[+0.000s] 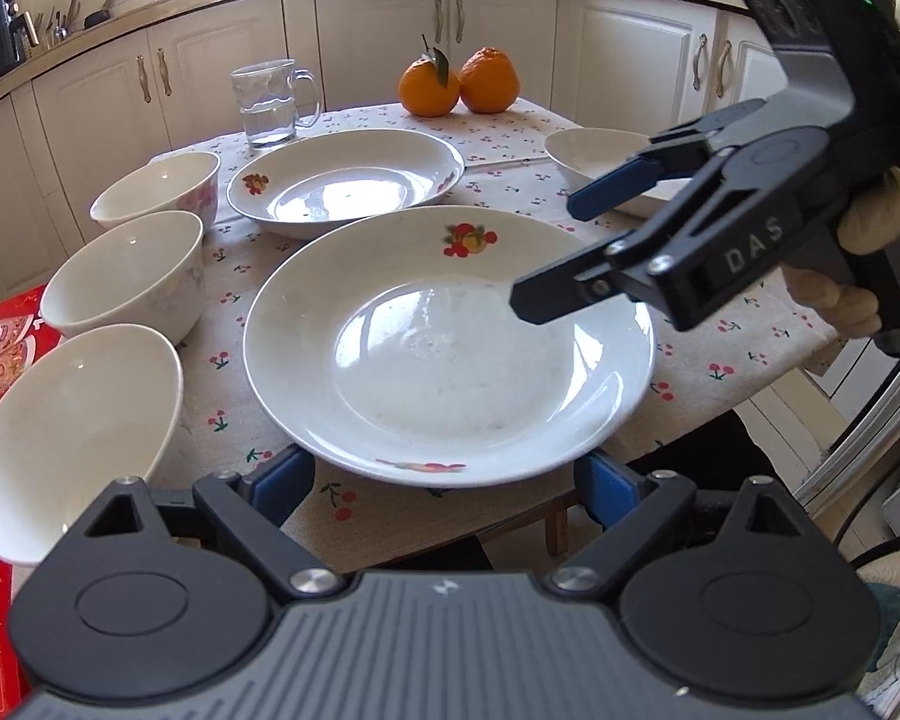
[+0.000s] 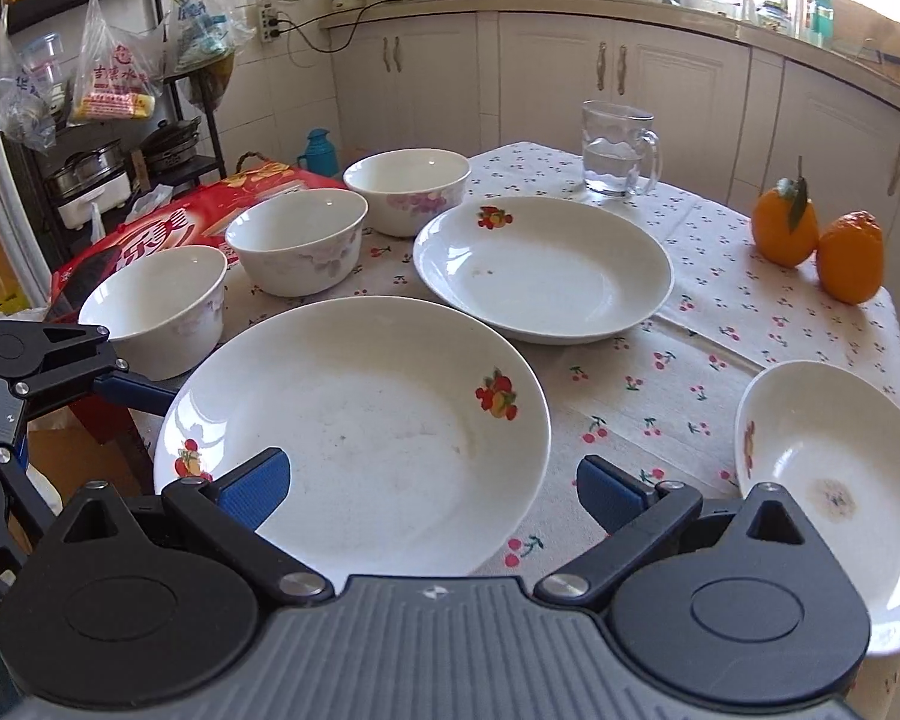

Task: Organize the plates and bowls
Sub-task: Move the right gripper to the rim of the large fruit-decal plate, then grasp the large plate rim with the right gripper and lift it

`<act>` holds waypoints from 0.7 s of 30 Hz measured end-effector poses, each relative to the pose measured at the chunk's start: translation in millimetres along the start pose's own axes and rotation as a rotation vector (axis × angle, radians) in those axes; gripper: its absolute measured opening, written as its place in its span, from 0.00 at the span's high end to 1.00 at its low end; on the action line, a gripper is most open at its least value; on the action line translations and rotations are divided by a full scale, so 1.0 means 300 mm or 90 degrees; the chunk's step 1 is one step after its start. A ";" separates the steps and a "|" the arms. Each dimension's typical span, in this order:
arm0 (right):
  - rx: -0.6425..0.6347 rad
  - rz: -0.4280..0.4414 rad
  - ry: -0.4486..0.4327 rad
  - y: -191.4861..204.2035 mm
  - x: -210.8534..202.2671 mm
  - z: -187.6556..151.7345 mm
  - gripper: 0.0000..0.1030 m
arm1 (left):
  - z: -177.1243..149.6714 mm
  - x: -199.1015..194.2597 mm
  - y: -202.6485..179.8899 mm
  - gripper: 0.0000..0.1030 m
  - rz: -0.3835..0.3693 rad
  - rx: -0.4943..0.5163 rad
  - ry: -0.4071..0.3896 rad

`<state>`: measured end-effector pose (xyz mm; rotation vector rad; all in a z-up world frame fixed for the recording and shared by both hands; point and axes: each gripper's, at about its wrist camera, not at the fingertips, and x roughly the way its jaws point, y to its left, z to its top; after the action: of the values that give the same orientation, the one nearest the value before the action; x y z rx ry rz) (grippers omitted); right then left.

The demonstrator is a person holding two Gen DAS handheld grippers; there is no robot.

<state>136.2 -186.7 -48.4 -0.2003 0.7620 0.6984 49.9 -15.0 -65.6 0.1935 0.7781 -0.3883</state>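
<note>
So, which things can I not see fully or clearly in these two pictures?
- Small plate: in the left wrist view the right gripper covers its near side; in the right wrist view that gripper's own body cuts it off.
- Nearest bowl: the left gripper body hides its lower edge in the left wrist view.
- Big near plate: its near rim lies under the gripper in the right wrist view.
- Countertop items: too small to name.

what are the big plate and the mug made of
Near plate: looks like glazed white ceramic, glossy with window glare and a printed fruit decal. Mug: clear glass, probably; the cabinets and the water inside show through.
</note>
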 end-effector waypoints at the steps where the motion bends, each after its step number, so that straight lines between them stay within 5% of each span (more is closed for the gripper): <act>1: 0.000 0.010 0.004 -0.009 0.018 0.011 0.00 | 0.000 0.000 0.000 0.09 -0.002 0.000 0.000; 10: 0.013 0.084 0.034 -0.092 0.145 0.084 0.15 | 0.005 0.004 -0.005 0.09 0.000 0.003 0.002; 21: 0.024 0.151 0.053 -0.141 0.205 0.119 0.18 | 0.007 0.005 -0.004 0.10 0.000 0.003 0.002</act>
<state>215.2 -173.1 -68.7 -0.1051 0.8863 0.9036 51.6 -17.2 -65.2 0.1977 0.7802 -0.3901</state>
